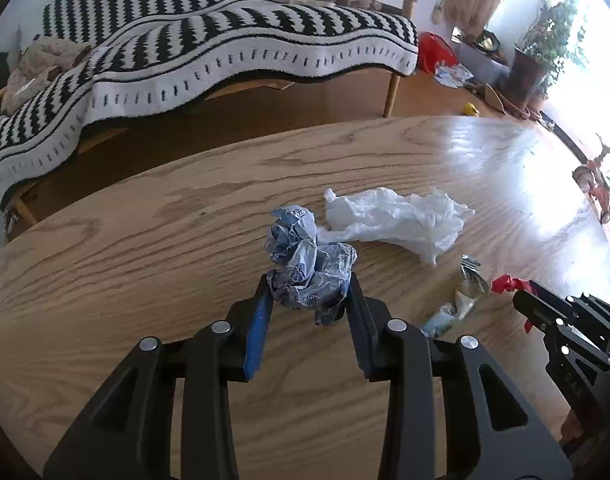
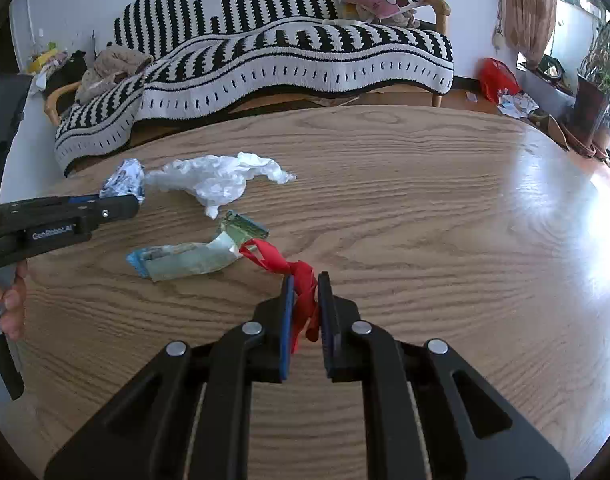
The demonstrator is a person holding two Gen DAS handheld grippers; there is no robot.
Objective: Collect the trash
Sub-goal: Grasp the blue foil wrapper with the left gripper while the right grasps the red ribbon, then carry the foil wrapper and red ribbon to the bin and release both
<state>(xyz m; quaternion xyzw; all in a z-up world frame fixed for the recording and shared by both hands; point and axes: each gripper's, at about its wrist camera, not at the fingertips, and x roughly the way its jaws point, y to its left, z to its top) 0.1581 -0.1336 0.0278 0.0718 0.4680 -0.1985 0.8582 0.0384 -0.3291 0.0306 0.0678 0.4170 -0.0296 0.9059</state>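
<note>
Left tool (image 1: 309, 294) pinches a crumpled blue-printed paper wad (image 1: 309, 268) between narrowed jaws; right tool (image 2: 305, 286) is nearly closed on a red ribbon scrap (image 2: 301, 280). White crumpled tissue (image 1: 397, 218) and a flattened wrapper (image 2: 185, 258) lie between them on the wooden worktop (image 2: 425, 220), whose right half is bare toward its far edge.

Behind the table (image 1: 145, 240), the sofa's (image 1: 185, 60) left end is cut off by the frame edge. Print on the paper ball (image 1: 305, 264) is too crumpled to be read. The person's hand (image 2: 9, 304) is cut off at the table's left edge.
</note>
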